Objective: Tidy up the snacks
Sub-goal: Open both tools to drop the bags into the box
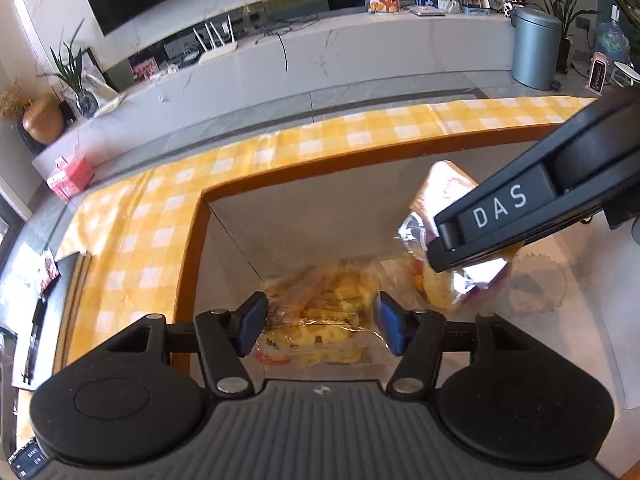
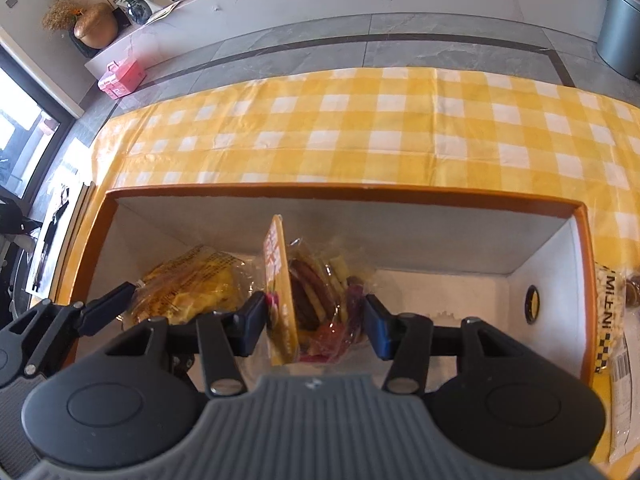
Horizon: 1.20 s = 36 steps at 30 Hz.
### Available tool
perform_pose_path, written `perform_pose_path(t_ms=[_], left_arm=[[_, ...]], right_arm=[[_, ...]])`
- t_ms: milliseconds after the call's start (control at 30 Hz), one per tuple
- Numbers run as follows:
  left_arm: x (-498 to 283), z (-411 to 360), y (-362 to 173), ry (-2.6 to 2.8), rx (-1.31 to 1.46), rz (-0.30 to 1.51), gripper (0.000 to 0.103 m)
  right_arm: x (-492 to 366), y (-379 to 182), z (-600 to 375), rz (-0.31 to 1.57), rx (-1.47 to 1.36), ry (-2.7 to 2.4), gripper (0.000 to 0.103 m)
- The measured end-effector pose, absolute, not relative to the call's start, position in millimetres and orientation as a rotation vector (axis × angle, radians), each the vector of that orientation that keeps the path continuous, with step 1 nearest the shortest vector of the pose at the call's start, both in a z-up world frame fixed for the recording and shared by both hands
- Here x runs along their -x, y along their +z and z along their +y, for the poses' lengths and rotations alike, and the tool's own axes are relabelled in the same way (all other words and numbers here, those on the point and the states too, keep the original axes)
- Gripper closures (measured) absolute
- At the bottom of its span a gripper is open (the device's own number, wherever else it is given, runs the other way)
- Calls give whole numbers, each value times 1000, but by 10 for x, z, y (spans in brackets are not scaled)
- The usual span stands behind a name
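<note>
Both tongs reach into the orange-rimmed box [image 2: 440, 194]: left gripper [image 1: 320, 326] spread around a yellow snack bag [image 1: 316, 320], right gripper [image 2: 316, 326] pinching a packet [image 2: 316, 300]. Yellow checked tablecloth [image 2: 360, 132] covers the table; grey tiled floor [image 2: 320, 40] lies beyond.

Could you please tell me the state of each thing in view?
Box: open, no lid.
Yellow bag: lying in box, between open jaws.
Left gripper: open.
Right gripper: shut on second bag.
Second bag: held on edge, inside box.
Checked pack: lying outside box.
</note>
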State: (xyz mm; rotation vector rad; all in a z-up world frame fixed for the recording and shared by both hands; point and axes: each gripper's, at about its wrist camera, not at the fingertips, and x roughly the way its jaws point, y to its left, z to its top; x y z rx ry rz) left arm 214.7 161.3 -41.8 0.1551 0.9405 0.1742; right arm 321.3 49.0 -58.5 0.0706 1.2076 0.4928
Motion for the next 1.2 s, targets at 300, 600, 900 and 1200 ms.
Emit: perform_pose_path(t_ms=[300,600,900,1200], left_arm=[[-2087,1653,-365,137,-110,921,20],[-1970,1725,-196,95,-50,875,23],[-1894,1732,-170,78,-61,883,48],[-1887,1797,-155,111,-36,877,52]], right_arm=[[-3166,-544,530,1183,-65,550,40],[-3056,-297,429,1110,-38,508,35],[-2897,-434,317,1149,-5,441,57],[-2917,-574,382,1204,-155,498,89]])
